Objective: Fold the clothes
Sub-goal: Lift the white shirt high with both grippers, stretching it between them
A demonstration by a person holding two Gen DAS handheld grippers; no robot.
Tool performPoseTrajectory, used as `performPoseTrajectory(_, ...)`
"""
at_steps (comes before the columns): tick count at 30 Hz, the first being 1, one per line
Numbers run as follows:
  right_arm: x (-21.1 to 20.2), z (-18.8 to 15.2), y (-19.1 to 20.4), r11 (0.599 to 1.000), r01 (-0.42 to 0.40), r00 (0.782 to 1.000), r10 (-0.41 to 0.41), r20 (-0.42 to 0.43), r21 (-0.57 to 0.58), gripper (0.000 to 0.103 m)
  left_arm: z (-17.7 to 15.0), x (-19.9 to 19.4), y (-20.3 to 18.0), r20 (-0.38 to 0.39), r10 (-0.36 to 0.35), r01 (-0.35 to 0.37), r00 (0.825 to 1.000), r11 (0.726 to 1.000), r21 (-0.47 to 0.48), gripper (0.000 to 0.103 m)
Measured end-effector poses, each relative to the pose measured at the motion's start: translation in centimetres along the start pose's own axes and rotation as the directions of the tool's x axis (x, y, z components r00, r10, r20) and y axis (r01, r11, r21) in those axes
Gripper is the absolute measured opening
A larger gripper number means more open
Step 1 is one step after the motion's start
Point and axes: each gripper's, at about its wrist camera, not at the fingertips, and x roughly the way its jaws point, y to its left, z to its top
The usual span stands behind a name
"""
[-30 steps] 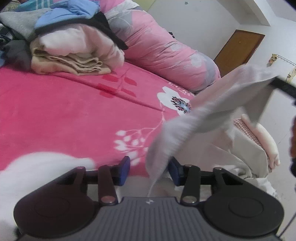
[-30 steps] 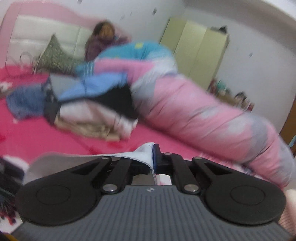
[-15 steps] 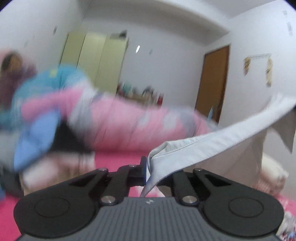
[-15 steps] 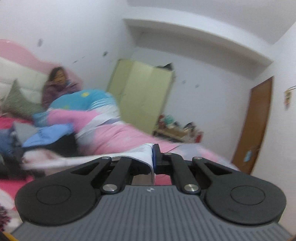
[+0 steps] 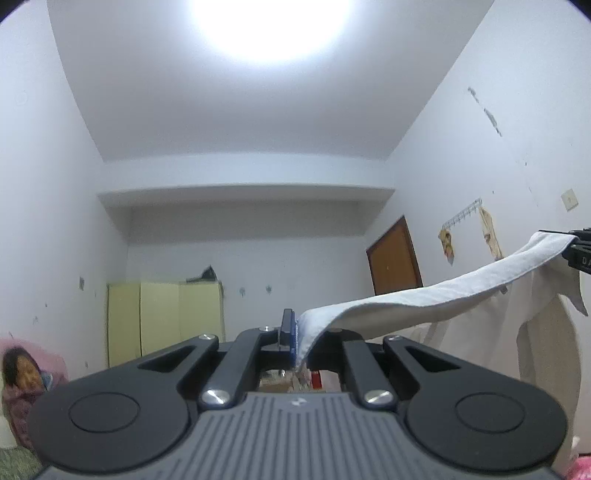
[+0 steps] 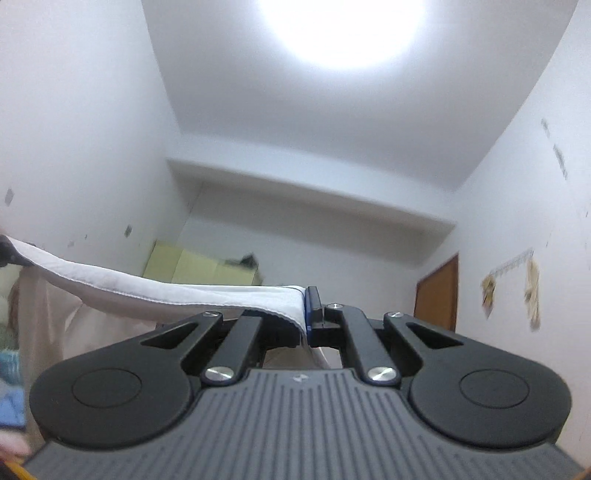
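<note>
A pale white-grey garment (image 5: 424, 299) hangs stretched between my two grippers, held high and tilted up toward the ceiling. My left gripper (image 5: 295, 338) is shut on one end of its upper hem. The hem runs right to my right gripper (image 5: 580, 251) at the frame's edge, and the cloth's body hangs below. In the right wrist view my right gripper (image 6: 307, 314) is shut on the other end of the garment (image 6: 147, 288), whose hem runs left to the frame's edge. The bed is out of view.
A yellow-green wardrobe (image 5: 162, 317) stands at the far wall and a brown door (image 5: 393, 258) at the right. A person in purple (image 5: 22, 376) sits low at the left. A ceiling light (image 5: 269, 22) glares above.
Both grippers have swung up from the bed toward the ceiling, lifting the garment with them. The left gripper, open a second ago, has shut on the hem.
</note>
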Motion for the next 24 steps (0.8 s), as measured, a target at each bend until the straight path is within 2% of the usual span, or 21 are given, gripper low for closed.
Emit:
performPoseTrajectory(8, -3.0, 4.1, -1.6, 1.0, 0.006, 0.993, -0.003, 0.121, -0.027, 0.001, 4.4, -3.3, -1.7, 0.127, 0.033, -0.04, 0.991, 0.998, 0.052, 0.006)
performPoseTrajectory(17, -5.7, 7.6, -2.4, 0.999, 0.014, 0.963, -0.002, 0.269, -0.042, 0.001, 9.7, -7.0, -3.2, 0.263, 0.054, -0.082, 0.963, 0.992, 0.096, 0.006)
performPoseTrajectory(20, -5.9, 7.3, -2.6, 0.999, 0.005, 0.959, 0.004, 0.285, -0.032, 0.001, 10.2, -7.6, -3.6, 0.281, 0.057, -0.088, 0.958, 0.991, 0.096, 0.006)
performPoseTrajectory(24, -5.0, 5.6, -2.5, 1.0, -0.012, 0.96, 0.018, 0.279, -0.021, 0.001, 9.8, -6.7, -4.0, 0.263, 0.063, -0.089, 0.963, 0.992, 0.088, 0.006)
